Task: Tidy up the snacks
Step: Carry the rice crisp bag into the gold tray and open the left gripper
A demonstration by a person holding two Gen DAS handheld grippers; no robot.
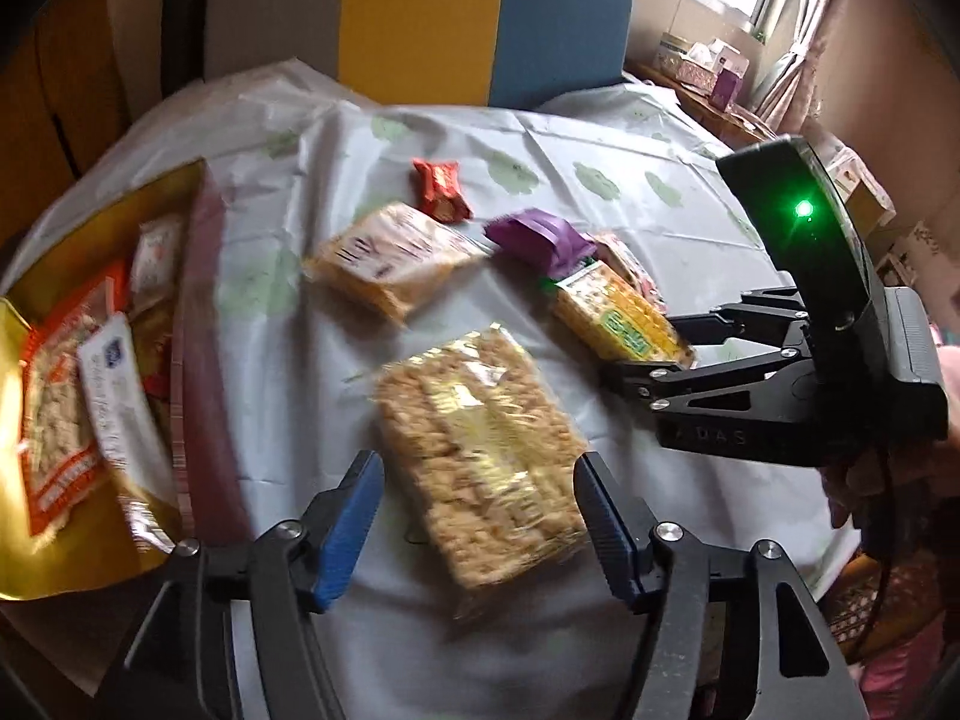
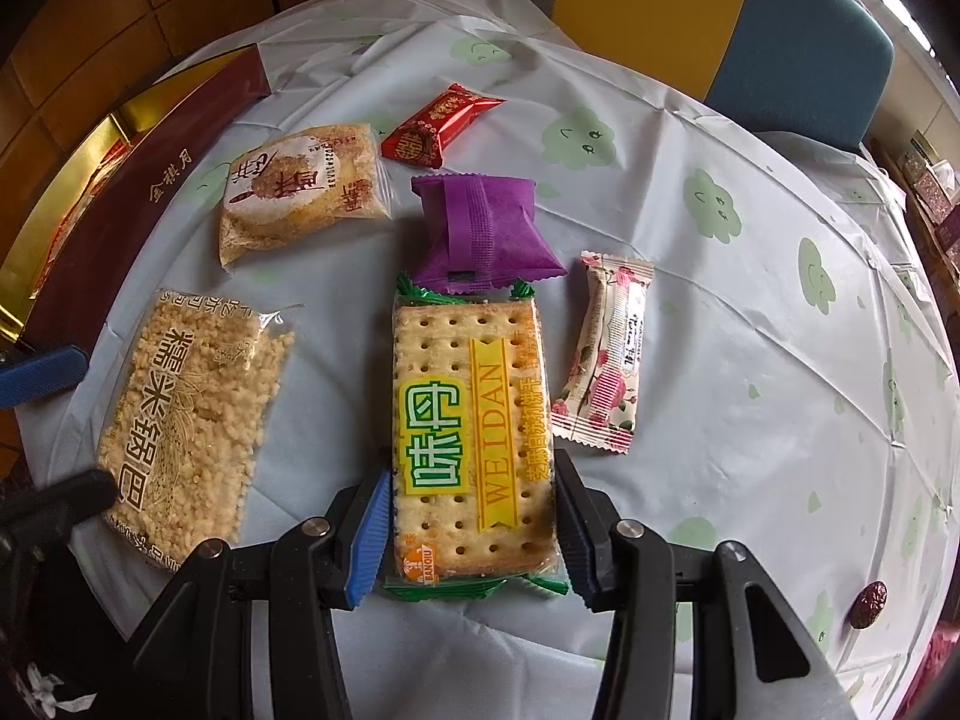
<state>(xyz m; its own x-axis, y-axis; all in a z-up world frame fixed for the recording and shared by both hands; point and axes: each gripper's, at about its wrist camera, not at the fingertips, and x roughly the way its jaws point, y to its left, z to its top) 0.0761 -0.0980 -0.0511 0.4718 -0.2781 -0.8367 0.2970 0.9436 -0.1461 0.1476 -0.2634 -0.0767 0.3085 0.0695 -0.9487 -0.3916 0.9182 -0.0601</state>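
Cloth-covered worktop (image 2: 690, 312): cracker pack (image 2: 471, 438) lies lengthwise straight ahead between the right hand-held gripper (image 2: 471, 531) pads, narrowed to its sides. Left hand-held gripper (image 1: 480, 516), wide, straddles the rice cake (image 1: 480, 456).

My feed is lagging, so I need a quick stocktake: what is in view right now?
gift box: 1, maroon and gold, table's left edge, snacks inside
rice cake pack: 1, clear and golden, between left gripper's jaws
cracker pack: 1, yellow-green, between right gripper's jaws
round pastry pack: 1, tan, beyond rice cake
purple packet: 1, touching cracker pack's far end
red candy: 1, farthest
floral stick: 1, pink-white, right of crackers
date: 1, dark red, near right
tablecloth: 1, pale, green prints
left gripper: open
right gripper: jaws touching pack; grip unclear
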